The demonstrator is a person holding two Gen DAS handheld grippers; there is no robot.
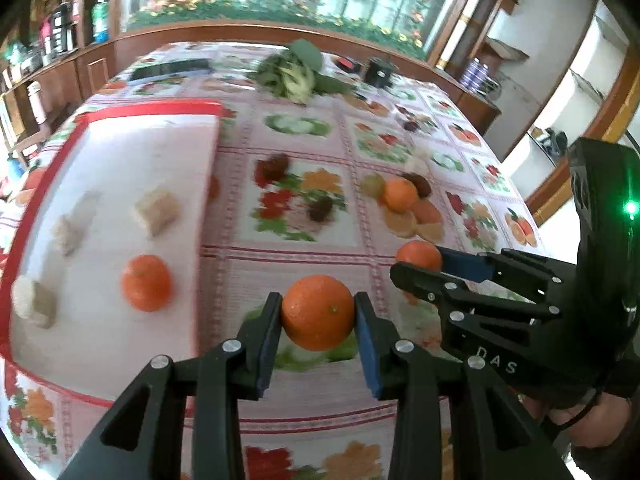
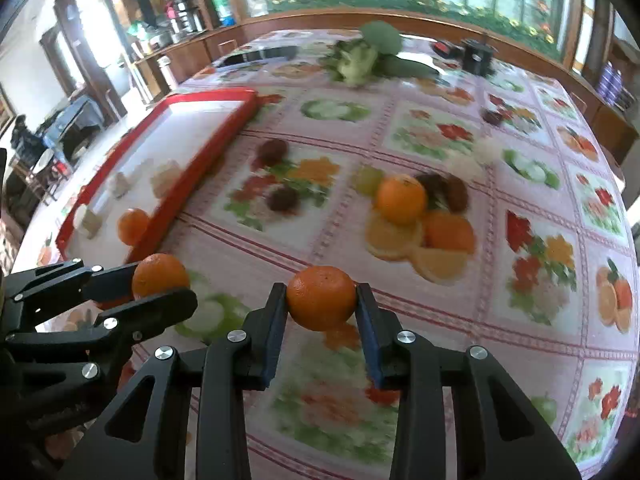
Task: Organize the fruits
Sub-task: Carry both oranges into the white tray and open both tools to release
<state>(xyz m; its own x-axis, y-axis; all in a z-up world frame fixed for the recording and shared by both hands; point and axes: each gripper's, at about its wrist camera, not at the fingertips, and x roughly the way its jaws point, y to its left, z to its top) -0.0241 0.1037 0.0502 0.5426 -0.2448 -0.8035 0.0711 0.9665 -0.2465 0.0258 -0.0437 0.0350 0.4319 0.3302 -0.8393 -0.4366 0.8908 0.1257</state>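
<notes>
Left gripper (image 1: 318,312) clamped on a round orange tangerine (image 1: 318,312), bottom centre of the left wrist view, fruit pinched between both blue pads and lifted off the cloth. Right gripper (image 2: 321,298) likewise clenched on a second round orange tangerine (image 2: 321,298), bottom centre of the right wrist view. Each gripper also shows in the other's view: right one at lower right of the left view, left one at lower left of the right view.

White tray with a red rim (image 1: 152,110) sits at left of the left view, holding one loose tangerine (image 1: 147,283) and several pale beige cubes (image 1: 157,209).

Another tangerine (image 2: 401,199) lies on the fruit-print tablecloth (image 2: 420,92), mid-frame right. Green leafy vegetable (image 2: 366,56) at top centre, small black box (image 2: 476,56) just right of it.
</notes>
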